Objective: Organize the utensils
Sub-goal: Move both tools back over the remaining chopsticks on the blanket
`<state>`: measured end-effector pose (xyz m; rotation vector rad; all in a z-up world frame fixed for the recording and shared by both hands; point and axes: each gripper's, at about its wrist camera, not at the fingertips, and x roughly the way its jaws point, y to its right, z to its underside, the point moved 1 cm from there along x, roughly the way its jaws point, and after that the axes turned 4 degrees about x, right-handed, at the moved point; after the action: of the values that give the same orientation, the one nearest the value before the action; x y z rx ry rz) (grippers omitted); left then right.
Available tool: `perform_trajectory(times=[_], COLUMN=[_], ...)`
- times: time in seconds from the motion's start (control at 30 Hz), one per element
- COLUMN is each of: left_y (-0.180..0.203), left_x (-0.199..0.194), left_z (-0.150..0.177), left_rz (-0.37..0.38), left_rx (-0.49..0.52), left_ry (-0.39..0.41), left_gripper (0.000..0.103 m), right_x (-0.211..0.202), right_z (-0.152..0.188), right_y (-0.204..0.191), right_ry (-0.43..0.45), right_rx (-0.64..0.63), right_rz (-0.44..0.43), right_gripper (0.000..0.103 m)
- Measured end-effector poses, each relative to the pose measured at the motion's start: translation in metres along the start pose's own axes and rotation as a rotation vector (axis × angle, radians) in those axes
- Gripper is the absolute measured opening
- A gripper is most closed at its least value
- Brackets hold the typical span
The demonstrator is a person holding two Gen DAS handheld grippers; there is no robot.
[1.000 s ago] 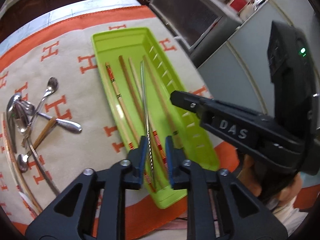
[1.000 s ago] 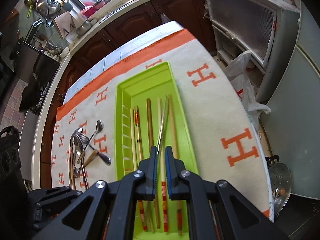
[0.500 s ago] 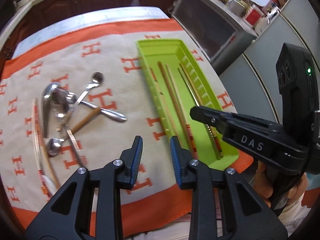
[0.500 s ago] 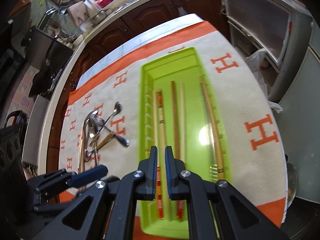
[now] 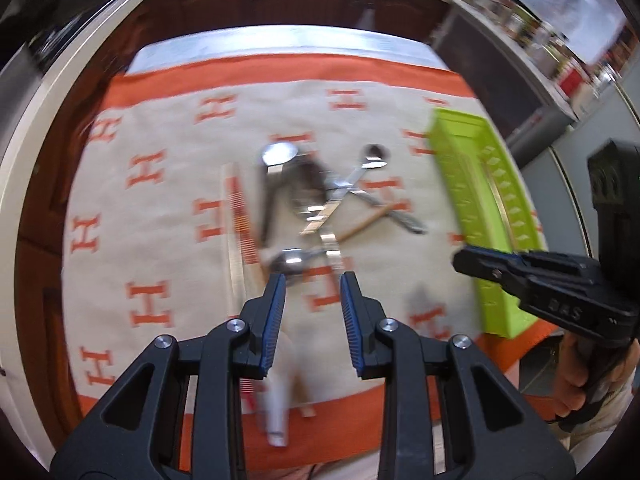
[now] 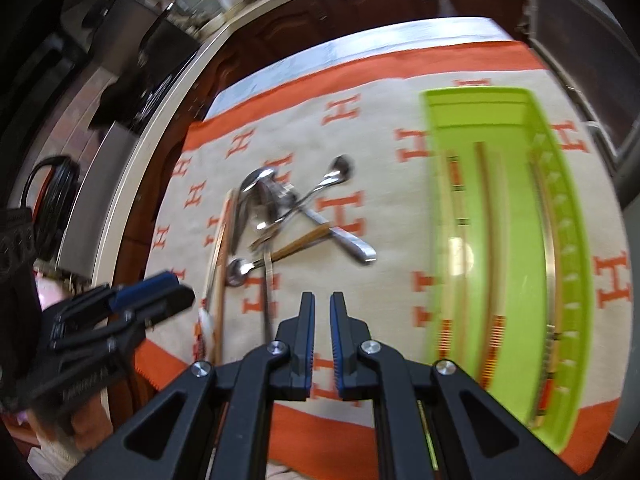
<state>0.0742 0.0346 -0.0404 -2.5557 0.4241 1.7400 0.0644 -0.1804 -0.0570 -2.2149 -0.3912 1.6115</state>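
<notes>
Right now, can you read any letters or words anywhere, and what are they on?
"H": orange letters repeated all over the beige cloth.
"DAS": faint and blurred, only just readable, on the right gripper in the left wrist view.
Raised lettering on the left gripper in the right wrist view: too blurred to read.

Off the tray, onto the pile
I've swung both grippers from the green tray toward the loose spoons; left gripper empty, jaws wider.
</notes>
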Motion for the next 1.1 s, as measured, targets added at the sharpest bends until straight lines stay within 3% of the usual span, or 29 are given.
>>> perform_trajectory(times=[0.23, 0.53, 1.1], left_y=[-0.072, -0.091, -0.101], left_x=[0.033, 0.058, 0.064], left_z=[0.011, 0.026, 0.034], left_rz=[0.036, 0.086, 0.124], left_rx=[-0.102, -0.119, -0.129], left_ry=[-0.077, -0.124, -0.147], left_gripper=[0.025, 0.018, 0.018], right_x=[0.053, 0.117, 0.158], right_z=[-0.003, -0.011, -0.01], right_y=[-0.05, -0.088, -0.117], right_ry=[-0.137, -0.292, -0.35], right_rx=[-0.056, -0.051, -0.083], right_rz=[-0.037, -0.064, 0.03], right_gripper=[0.008, 0.008, 0.009])
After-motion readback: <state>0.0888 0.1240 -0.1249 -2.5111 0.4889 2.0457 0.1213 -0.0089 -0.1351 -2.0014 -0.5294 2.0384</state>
